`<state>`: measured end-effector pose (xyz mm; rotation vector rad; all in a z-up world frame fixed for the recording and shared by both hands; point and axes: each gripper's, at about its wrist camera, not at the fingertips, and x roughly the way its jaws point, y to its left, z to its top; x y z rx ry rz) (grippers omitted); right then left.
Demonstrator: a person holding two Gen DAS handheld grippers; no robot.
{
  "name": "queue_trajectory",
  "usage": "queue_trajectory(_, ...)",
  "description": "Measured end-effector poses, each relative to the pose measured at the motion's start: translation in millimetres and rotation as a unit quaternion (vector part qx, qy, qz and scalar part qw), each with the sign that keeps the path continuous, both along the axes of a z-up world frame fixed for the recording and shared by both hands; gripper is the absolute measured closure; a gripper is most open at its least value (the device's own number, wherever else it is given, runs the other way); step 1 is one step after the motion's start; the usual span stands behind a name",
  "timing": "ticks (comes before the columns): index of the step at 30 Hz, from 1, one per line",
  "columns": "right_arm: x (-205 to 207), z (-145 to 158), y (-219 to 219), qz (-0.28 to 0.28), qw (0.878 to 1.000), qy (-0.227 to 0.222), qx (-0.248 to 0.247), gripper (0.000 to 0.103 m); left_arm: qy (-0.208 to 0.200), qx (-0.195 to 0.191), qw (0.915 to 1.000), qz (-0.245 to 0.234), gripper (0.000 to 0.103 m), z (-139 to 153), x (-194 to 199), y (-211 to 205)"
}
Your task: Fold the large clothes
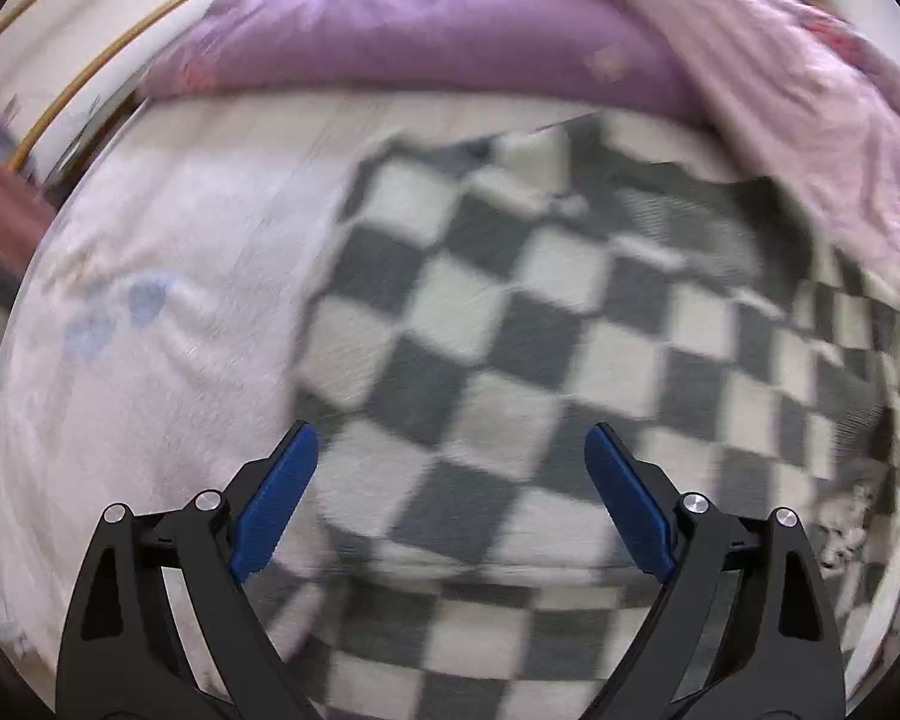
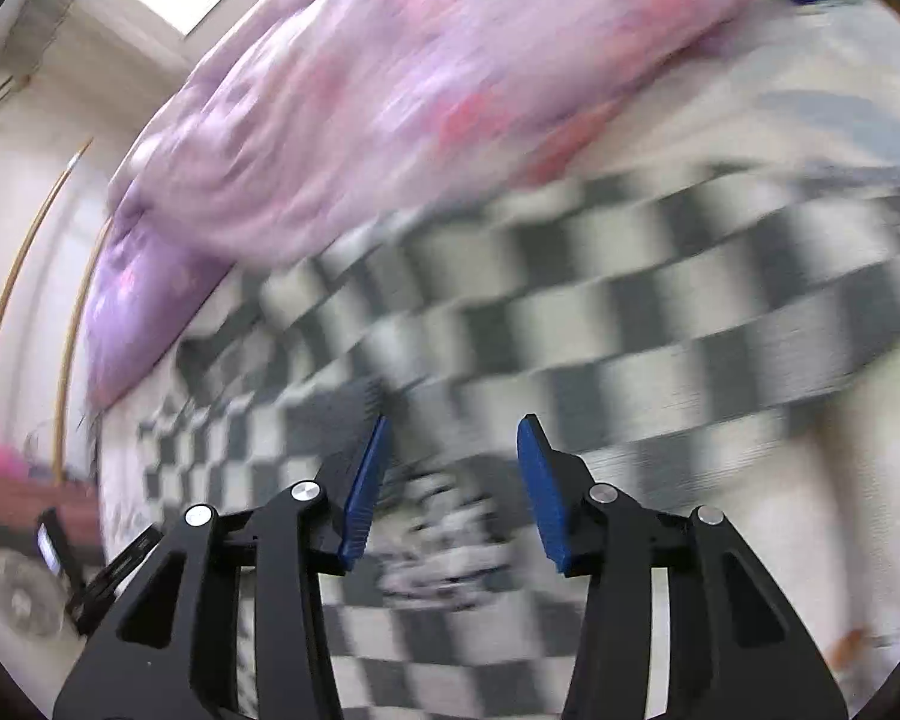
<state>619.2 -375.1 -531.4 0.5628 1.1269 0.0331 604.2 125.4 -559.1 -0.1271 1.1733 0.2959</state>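
A large grey-and-white checkered garment (image 1: 510, 324) lies spread on a bed with a pale sheet (image 1: 168, 300). My left gripper (image 1: 450, 450) is open and empty, hovering over the garment near its left edge. In the right wrist view the same checkered garment (image 2: 600, 324) fills the middle, blurred by motion. My right gripper (image 2: 453, 438) is open and empty above it, over a crumpled patterned part of the garment (image 2: 444, 540).
A purple pillow (image 1: 426, 42) and a pink floral quilt (image 1: 810, 96) lie along the head of the bed; the quilt also shows in the right wrist view (image 2: 426, 90). A wall with gold trim (image 1: 78, 78) stands at the left.
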Motion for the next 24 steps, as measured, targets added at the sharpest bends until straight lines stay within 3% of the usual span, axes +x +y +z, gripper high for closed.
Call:
queue_trajectory(5,-36.5,6.4,-117.7,-0.175,0.985,0.004,-0.007,0.053,0.023,-0.020,0.9958,-0.087,0.013,-9.5,12.1,-73.2)
queue_trajectory(8,-48.5,-0.4,-168.3,-0.244,0.970,0.010,0.003,0.049,0.043,-0.026,0.9913,-0.122,0.021,-19.2,15.8,-107.9)
queue_trajectory(9,-47.8,-2.6,-179.0,-0.250,0.968,0.014,0.006,0.049,0.048,-0.026,0.9901,-0.130,0.031,-22.2,17.9,-114.6)
queue_trajectory(13,-41.4,-12.4,-205.0,-0.270,0.963,0.007,0.022,0.049,0.036,-0.066,0.9821,-0.173,0.048,-24.0,26.7,-159.3)
queue_trajectory(17,-32.4,-31.5,-221.6,-0.276,0.960,0.017,0.049,0.049,0.050,-0.106,0.9705,-0.211,0.091,-34.7,40.4,-199.7)
queue_trajectory(18,-30.6,-33.2,-220.3,-0.280,0.958,0.017,0.048,0.049,0.059,-0.114,0.9680,-0.215,0.093,-39.8,43.2,-205.8)
queue_trajectory(20,-28.2,-30.6,-222.2,-0.285,0.958,0.007,0.028,0.053,0.096,-0.130,0.9602,-0.228,0.098,-59.6,48.0,-219.2)
queue_trajectory(21,-25.6,-28.1,-221.1,-0.275,0.961,0.001,0.012,0.058,0.107,-0.118,0.9596,-0.232,0.098,-66.1,46.0,-223.7)
queue_trajectory(23,-21.0,-27.3,-219.4,-0.256,0.967,-0.003,-0.006,0.075,0.110,-0.104,0.9601,-0.235,0.098,-72.5,47.2,-227.2)
queue_trajectory(24,-19.9,-26.1,-219.1,-0.249,0.968,-0.006,-0.017,0.093,0.116,-0.114,0.9600,-0.228,0.098,-74.0,50.2,-224.5)
